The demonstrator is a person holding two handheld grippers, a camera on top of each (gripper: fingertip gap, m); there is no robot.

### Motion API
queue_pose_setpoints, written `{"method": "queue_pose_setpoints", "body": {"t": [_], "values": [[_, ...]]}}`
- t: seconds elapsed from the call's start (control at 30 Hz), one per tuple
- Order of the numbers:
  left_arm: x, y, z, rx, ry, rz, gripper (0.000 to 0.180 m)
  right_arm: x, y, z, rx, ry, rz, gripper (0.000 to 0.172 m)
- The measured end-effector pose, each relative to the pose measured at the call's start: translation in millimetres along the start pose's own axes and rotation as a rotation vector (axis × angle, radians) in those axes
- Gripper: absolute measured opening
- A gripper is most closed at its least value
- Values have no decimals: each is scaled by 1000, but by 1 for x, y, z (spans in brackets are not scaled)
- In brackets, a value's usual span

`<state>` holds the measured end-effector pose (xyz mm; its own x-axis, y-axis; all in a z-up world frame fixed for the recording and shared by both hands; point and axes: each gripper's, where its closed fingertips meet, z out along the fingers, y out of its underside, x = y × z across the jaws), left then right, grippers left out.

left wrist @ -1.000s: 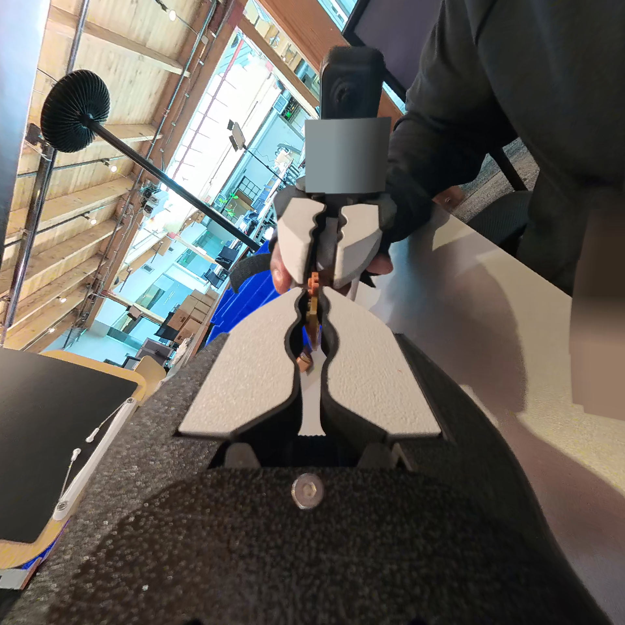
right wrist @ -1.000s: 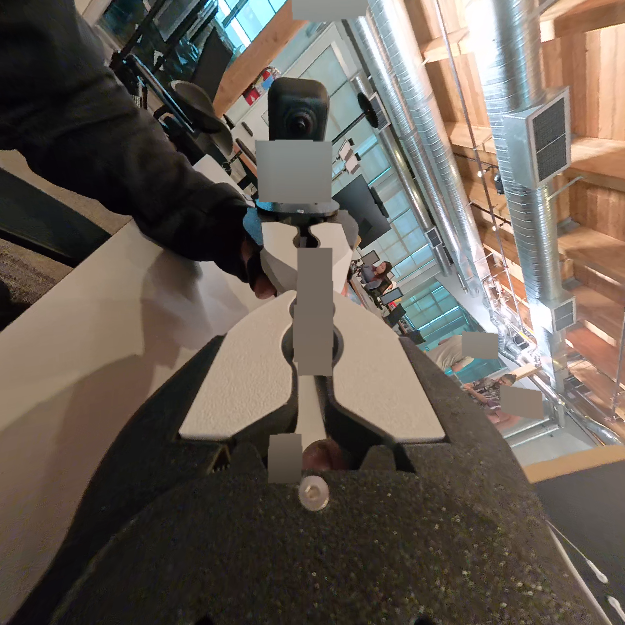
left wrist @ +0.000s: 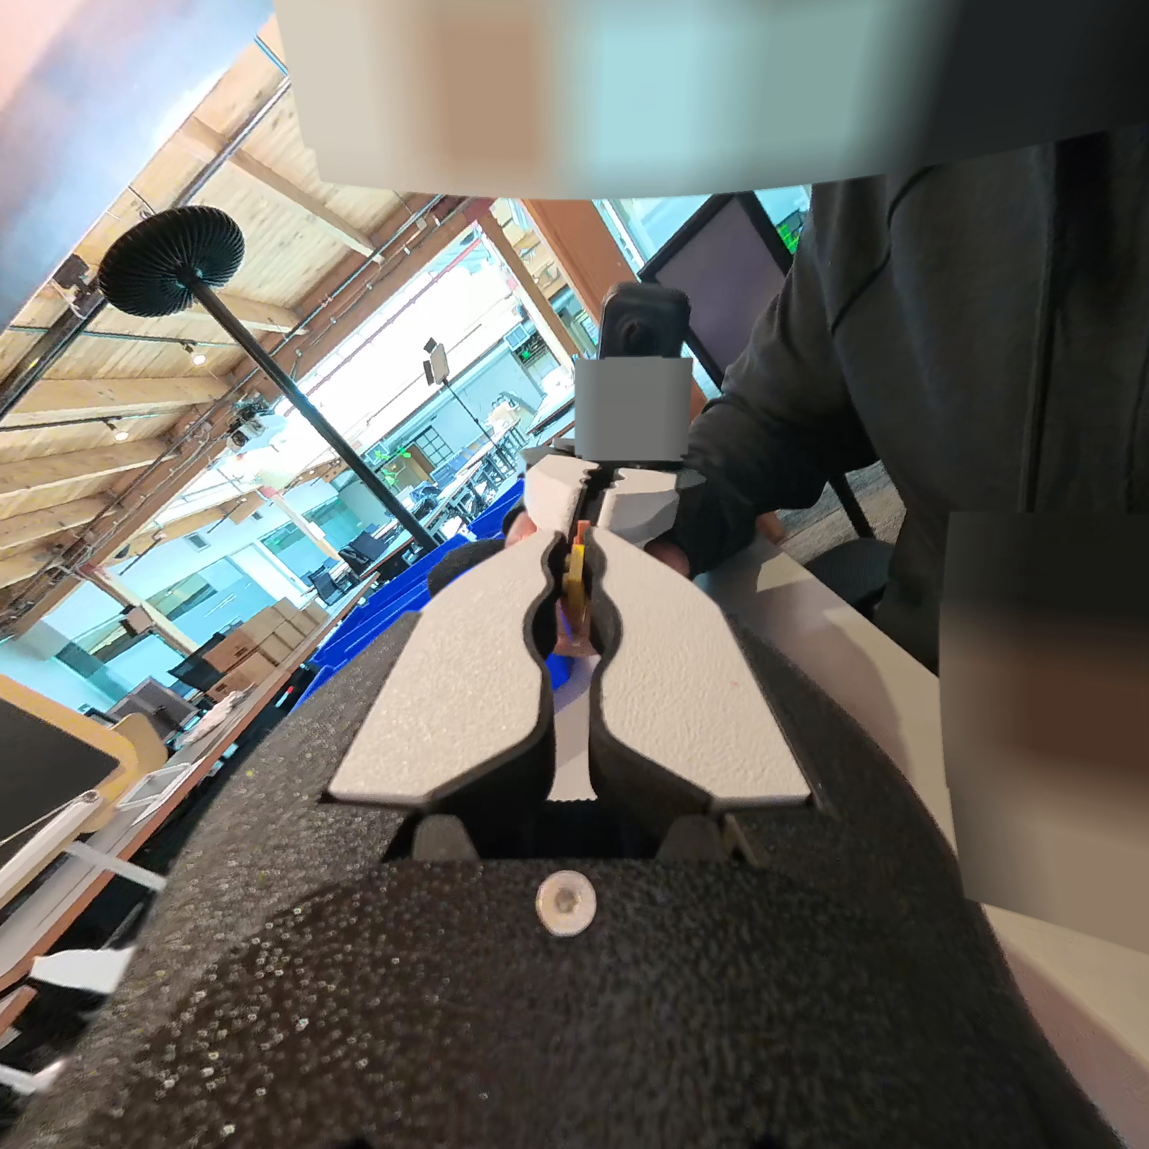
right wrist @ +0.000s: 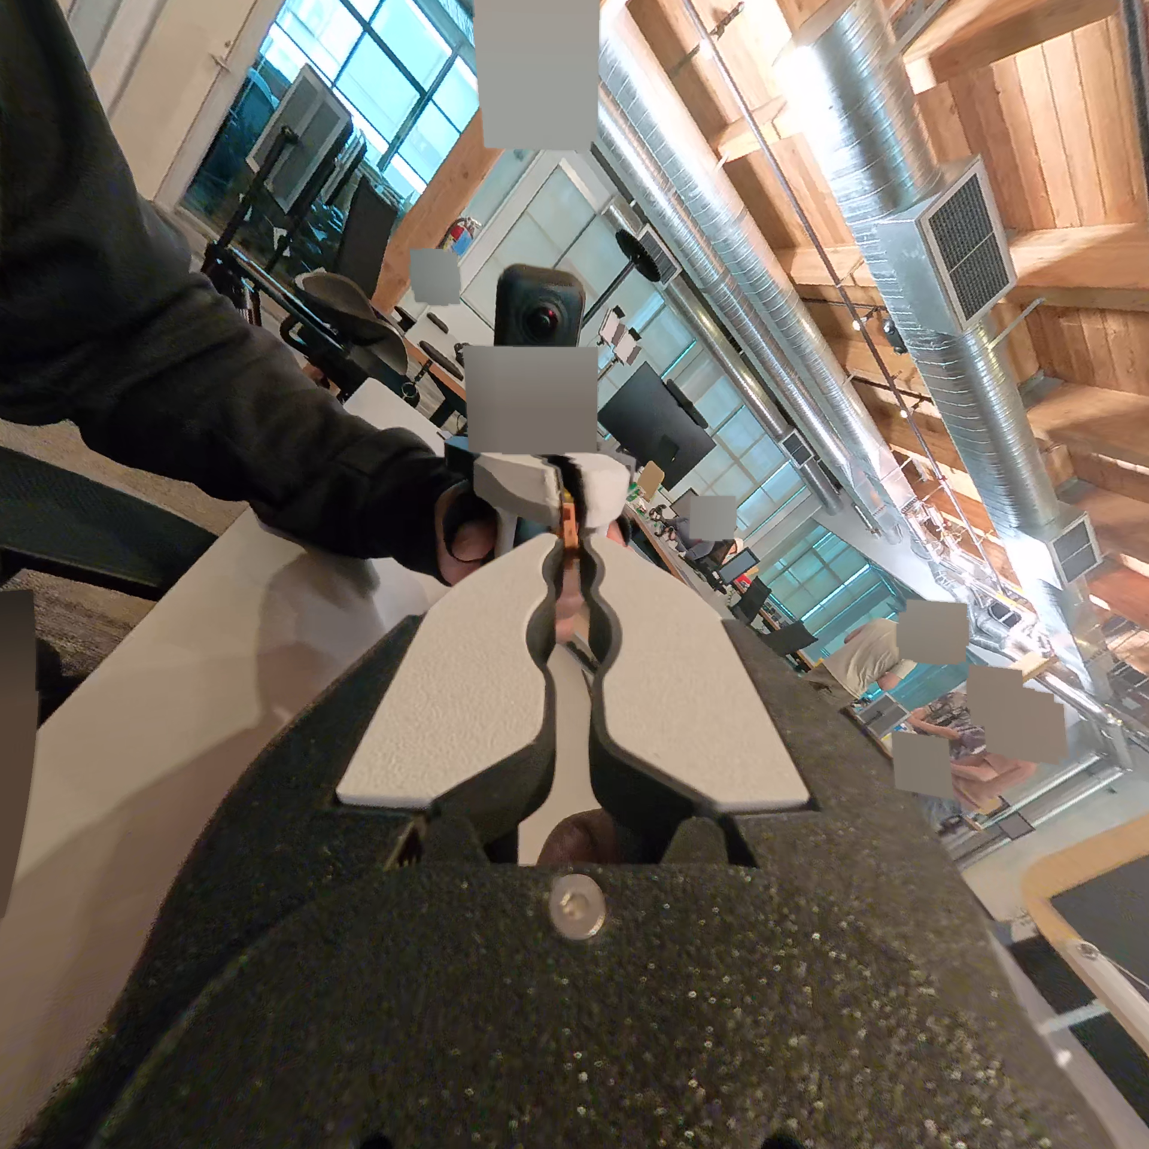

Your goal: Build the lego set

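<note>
My two grippers face each other tip to tip above a white table (left wrist: 839,653). My left gripper (left wrist: 575,547) is shut on a thin yellow piece (left wrist: 577,575) that stands edge-on between its pads. A small orange piece (left wrist: 582,530) sits at the yellow piece's far end, between the fingers of my right gripper (left wrist: 587,503). In the right wrist view my right gripper (right wrist: 569,550) is shut on that orange piece (right wrist: 567,528), which reaches up into the left gripper (right wrist: 562,491) opposite. Gloved hands hold both grippers.
Blue bins (left wrist: 385,609) stand behind the left gripper's tips. A black mat with a wooden rim (right wrist: 1107,901) lies at the table's side. A person's dark sleeve (right wrist: 280,447) reaches across the white table (right wrist: 155,684). An office chair (left wrist: 852,566) stands beyond the table edge. Left and right tips are no more than a few centimetres apart.
The right gripper's fingers have closed in on the orange piece. Both grippers stay tip to tip and have tilted a little; the yellow piece remains in the left grasp.
</note>
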<state>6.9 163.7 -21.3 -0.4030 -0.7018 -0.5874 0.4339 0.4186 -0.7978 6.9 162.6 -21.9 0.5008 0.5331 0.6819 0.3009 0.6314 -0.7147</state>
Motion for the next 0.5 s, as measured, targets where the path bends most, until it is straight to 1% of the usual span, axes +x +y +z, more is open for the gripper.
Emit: {"method": "queue_pose_setpoints", "body": {"t": [0.2, 0.33, 0.43, 0.5], "values": [[-7, -16, -5, 128, -17, -96, 5, -2, -7, 2, 28, 2, 27, 4], [-13, -26, -8, 224, -28, -187, 5, -1, -2, 9, -11, 36, 25, 4], [-13, -28, -5, 250, -23, -214, 5, 1, 6, 12, -52, 71, 47, 4], [-12, -26, -4, 236, -24, -205, 5, 2, 9, 13, -63, 77, 65, 4]]}}
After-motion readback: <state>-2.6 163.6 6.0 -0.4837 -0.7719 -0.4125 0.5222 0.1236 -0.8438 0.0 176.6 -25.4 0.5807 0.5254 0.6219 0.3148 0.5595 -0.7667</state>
